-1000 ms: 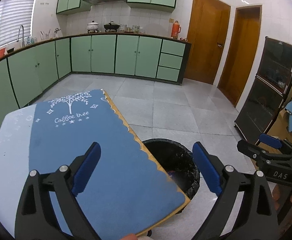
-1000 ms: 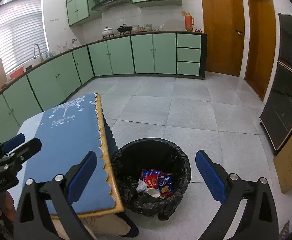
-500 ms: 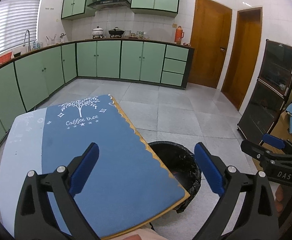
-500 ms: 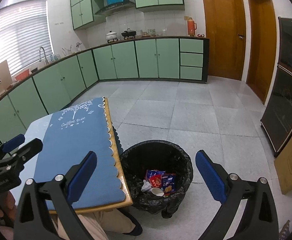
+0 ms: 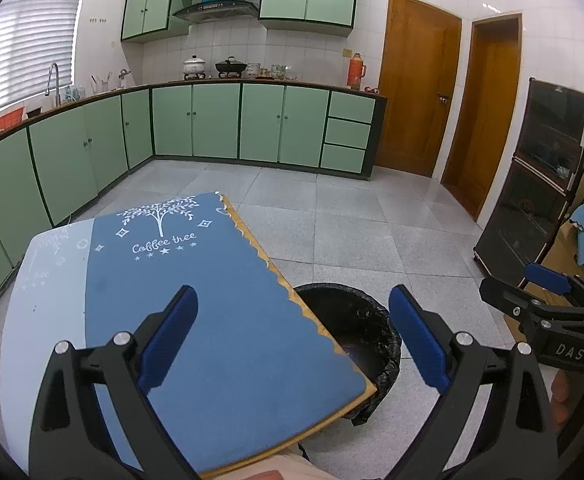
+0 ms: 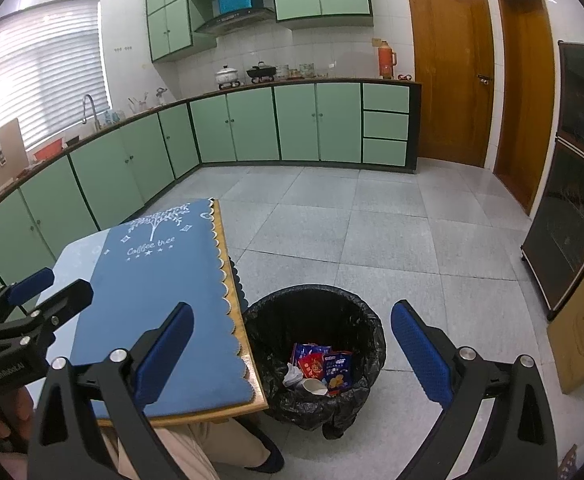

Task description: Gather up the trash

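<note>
Black plastic lines the bin (image 6: 316, 344), which stands on the floor just beside the table's (image 6: 248, 364) near corner; inside it lie red and blue snack packets (image 6: 324, 368), a white paper cup (image 6: 314, 386) and a crumpled white scrap. Both claws are released and hold nothing: the left gripper (image 5: 292, 340) hangs over the table's near end with its blue pads spread wide, and the right gripper (image 6: 292, 352) hangs above the bin, jaws just as wide. Compared with a second ago, both cameras sit a little higher and more level, so more of the far cabinets shows and the bin sits lower in each view; the trash in it has not shifted. A blue cloth (image 5: 220, 304) with a white tree print covers the table beside the bin. Beyond the bin stretch grey floor tiles, green cabinets (image 6: 296, 124) and two wooden doors (image 6: 452, 80).
</note>
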### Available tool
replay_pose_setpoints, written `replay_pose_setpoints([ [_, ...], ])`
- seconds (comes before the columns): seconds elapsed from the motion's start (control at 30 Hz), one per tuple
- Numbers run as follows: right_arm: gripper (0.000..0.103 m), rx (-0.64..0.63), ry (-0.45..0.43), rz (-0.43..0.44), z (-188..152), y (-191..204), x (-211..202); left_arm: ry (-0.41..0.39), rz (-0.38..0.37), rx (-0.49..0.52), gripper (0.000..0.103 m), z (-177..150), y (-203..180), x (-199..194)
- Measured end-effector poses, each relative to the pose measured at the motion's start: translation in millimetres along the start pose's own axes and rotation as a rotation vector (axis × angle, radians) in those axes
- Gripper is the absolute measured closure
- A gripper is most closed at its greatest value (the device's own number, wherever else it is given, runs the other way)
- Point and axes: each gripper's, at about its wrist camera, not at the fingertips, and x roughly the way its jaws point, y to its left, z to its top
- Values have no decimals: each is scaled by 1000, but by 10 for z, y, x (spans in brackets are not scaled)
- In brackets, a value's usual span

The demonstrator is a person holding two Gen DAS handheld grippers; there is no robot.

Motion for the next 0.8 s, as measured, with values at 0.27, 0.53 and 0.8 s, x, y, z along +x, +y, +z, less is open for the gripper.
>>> replay_pose_setpoints([
  [0.27,6,-7,0,8,2,19,-14,6,0,1,10,-5,12,10],
  [0.53,6,-16,-2,20,8,54,-19,5,0,1,10,1,6,9],
  [0.8,6,-17,1,22,14,52,-10,5,1,3,10,5,-4,12],
])
